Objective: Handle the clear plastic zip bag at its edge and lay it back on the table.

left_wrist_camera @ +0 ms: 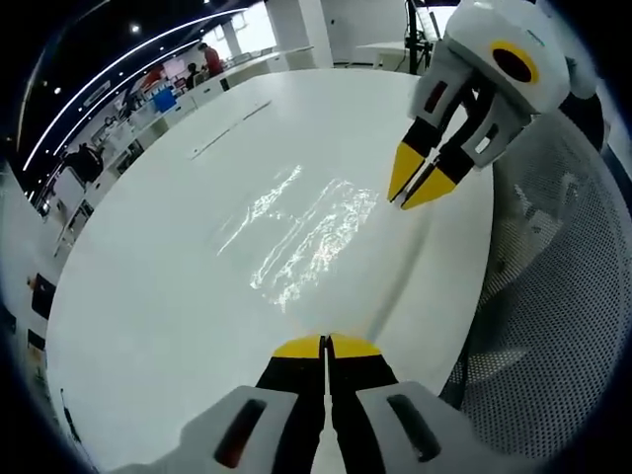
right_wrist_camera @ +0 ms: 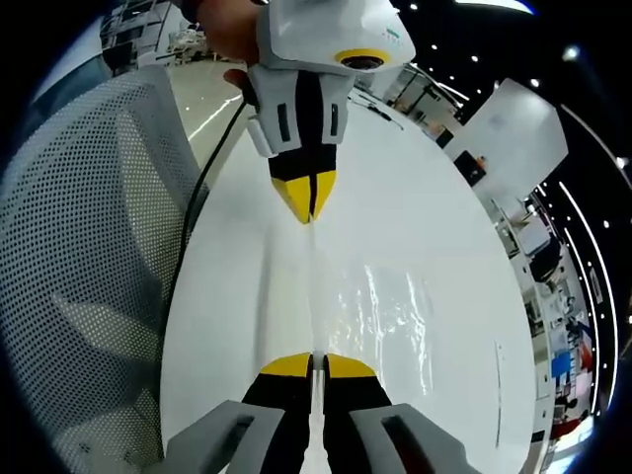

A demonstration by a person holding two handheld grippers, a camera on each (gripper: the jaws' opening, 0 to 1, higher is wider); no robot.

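Note:
The clear plastic zip bag lies mostly flat on the round white table, showing as wrinkled glints. One long edge of it is stretched between the two grippers. My left gripper is shut on that edge at the near end. My right gripper comes in from the upper right, its yellow tips closed on the far end of the same edge. In the right gripper view the bag shines to the right; my right gripper pinches the edge at the bottom and my left gripper pinches it opposite.
A grey mesh chair stands against the table's edge beside both grippers. A black cable runs along that edge. A hand holds the left gripper. A thin strip lies on the far tabletop. Desks and people stand beyond.

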